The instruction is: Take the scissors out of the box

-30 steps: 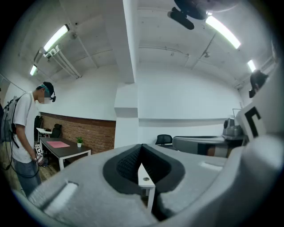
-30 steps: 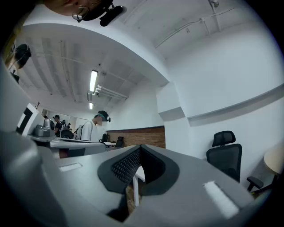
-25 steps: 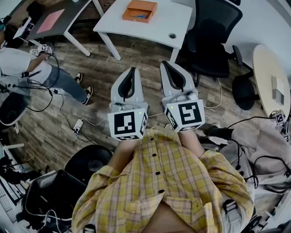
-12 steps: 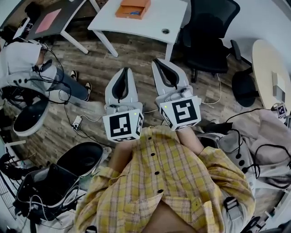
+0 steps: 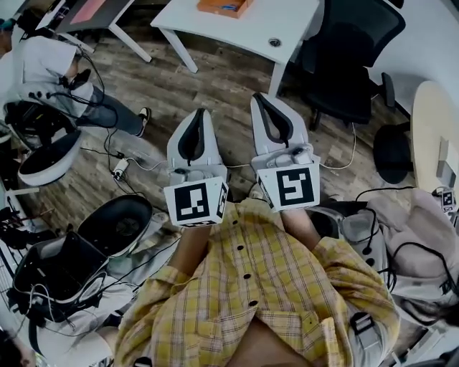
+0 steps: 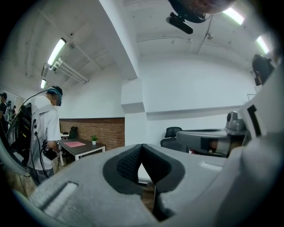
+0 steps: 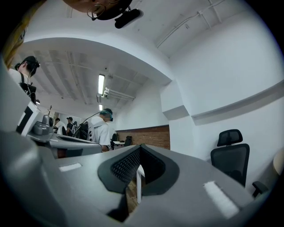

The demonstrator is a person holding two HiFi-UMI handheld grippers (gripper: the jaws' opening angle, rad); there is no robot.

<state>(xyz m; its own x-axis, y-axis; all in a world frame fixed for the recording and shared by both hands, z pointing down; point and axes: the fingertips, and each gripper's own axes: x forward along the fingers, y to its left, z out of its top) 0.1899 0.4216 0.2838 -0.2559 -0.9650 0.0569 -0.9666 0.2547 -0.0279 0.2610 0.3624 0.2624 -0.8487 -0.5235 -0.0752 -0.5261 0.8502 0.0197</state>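
An orange box (image 5: 224, 6) lies on the white table (image 5: 251, 32) at the top edge of the head view, half cut off; the scissors cannot be made out in it. My left gripper (image 5: 200, 112) and right gripper (image 5: 257, 97) are held side by side over the wooden floor, pointing level toward that table and well short of it. Both are shut with nothing between their pads. In the left gripper view the left gripper (image 6: 141, 146) has its black pads meeting at the tip; the right gripper (image 7: 139, 147) looks the same in its own view.
A black office chair (image 5: 351, 57) stands right of the table. A person in white (image 5: 50, 61) sits at the left beside a dark desk with a pink mat (image 5: 87, 10). Cables, a plug strip (image 5: 119, 169) and black bags (image 5: 107, 229) lie on the floor.
Both grippers have moved toward the white table, still shut and side by side. The orange box has slid up to the picture's top edge.
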